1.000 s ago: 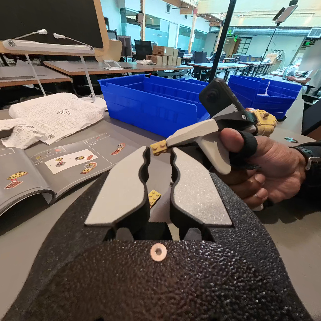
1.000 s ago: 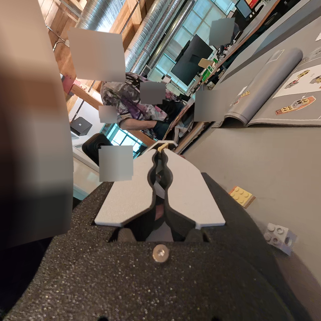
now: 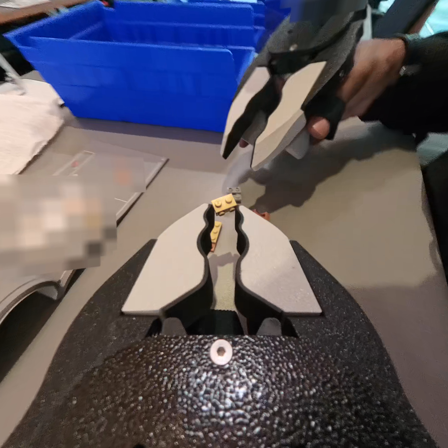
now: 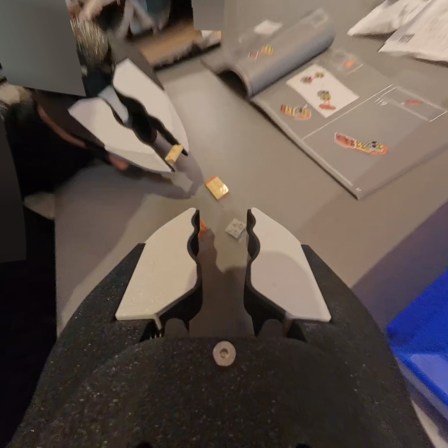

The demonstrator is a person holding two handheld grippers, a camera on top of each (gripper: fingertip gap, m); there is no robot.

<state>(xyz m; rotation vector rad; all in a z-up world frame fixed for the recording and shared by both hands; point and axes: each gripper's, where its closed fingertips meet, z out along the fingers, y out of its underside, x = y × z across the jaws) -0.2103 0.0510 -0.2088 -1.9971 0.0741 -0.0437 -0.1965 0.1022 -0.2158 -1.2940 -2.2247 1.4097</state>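
My left gripper [image 3: 224, 209] is shut on a small tan two-stud brick [image 3: 224, 204], pinched at its fingertips above the grey table [image 3: 339, 254]. The right wrist view shows the same grasp [image 4: 173, 153]. My right gripper [image 4: 223, 213] is open and empty, held low over the table. A small grey brick [image 4: 235, 226] lies by its right fingertip. An orange-brown brick [image 4: 202, 228] lies by its left fingertip. A tan plate [image 4: 217, 187] lies on the table between the two grippers. In the left wrist view the right gripper [image 3: 240, 161] hangs above the grey brick [image 3: 235, 192].
Blue bins [image 3: 135, 72] stand at the back of the table. An open instruction booklet [image 4: 339, 116] lies to the side, with white paper bags [image 4: 412, 31] beyond it. A person's hand [image 3: 371, 80] holds the right gripper. The tips of one gripper are about 6 cm away from the tips of the other. The tan plate [image 4: 217, 187] lies around 5 cm away from my left fingertips.
The right gripper held the tan brick between the left gripper's fingertips. The left gripper has since closed on it. The right gripper has opened, let go and drawn back. Both now point down at the table.
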